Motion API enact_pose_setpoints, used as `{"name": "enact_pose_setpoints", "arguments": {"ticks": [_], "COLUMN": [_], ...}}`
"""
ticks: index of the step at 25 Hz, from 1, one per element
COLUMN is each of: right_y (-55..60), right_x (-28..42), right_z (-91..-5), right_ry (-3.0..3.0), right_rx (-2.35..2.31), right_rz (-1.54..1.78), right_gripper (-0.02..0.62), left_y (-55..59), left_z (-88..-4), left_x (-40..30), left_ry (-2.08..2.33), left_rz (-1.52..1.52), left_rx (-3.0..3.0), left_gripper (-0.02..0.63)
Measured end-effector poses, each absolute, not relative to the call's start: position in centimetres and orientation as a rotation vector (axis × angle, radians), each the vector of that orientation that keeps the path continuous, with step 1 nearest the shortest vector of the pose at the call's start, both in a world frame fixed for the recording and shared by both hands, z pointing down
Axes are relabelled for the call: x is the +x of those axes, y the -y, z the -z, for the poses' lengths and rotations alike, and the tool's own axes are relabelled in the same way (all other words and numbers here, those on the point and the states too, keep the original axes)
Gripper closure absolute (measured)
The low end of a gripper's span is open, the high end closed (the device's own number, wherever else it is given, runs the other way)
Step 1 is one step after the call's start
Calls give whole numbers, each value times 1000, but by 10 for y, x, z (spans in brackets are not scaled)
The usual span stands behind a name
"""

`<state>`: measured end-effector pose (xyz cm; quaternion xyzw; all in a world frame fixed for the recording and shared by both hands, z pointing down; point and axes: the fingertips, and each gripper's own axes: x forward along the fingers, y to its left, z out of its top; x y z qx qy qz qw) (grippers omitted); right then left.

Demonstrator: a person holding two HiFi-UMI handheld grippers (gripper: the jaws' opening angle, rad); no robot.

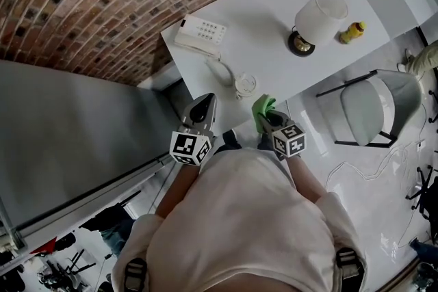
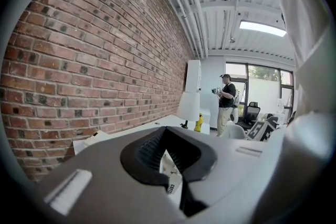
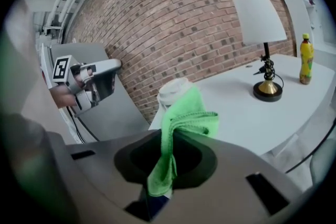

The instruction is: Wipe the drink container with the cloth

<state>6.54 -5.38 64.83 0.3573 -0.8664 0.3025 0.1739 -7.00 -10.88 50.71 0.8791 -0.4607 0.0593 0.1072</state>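
Firstly, the head view. The drink container (image 1: pixel 244 85), a small white cup with a lid, stands upright on the white bench (image 1: pixel 260 44). It is near the front edge, between a keypad phone (image 1: pixel 200 34) and a lamp (image 1: pixel 318 17). The right hand-held gripper (image 1: pixel 270 121) hovers just before it, and the green cloth (image 1: pixel 261 108) sticks out toward the cup but seems apart from it. The left hand-held gripper (image 1: pixel 204 104) is beside, at the bench's near corner, its jaws drawn to one point. Only this view shows how all things lie together.

Next, the left gripper view. The jaws stand together, with nothing of the task between them. A small white printed strip (image 2: pixel 170 178) shows in the opening, and what it is cannot be told. The cup is not seen here.

Finally, the right gripper view. The jaws are clamped on the lower fold of the cloth, and the cup sits behind it, partly hidden. The cup is probably light, thin-walled and easy to tip or crush. The left one would best take it low on the wall, gently, not on the lid. The cloth is soft and limp, so it must be pressed against the wall to wipe.
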Motion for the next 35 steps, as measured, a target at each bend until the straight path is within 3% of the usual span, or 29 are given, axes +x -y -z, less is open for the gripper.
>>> {"name": "enact_pose_setpoints", "arguments": {"ticks": [16, 35], "right_y": [58, 92], "right_x": [31, 11], "right_z": [-735, -741], "right_ry": [2127, 2106], "right_rx": [1133, 1112], "right_rz": [-1241, -1246], "right_gripper": [560, 560], "left_y": [111, 109], "left_z": [-512, -508], "left_x": [-100, -112], "left_ry": [1271, 1295], "left_rz": [-192, -197], "left_rx": [2635, 2637], "left_gripper": [597, 597]}}
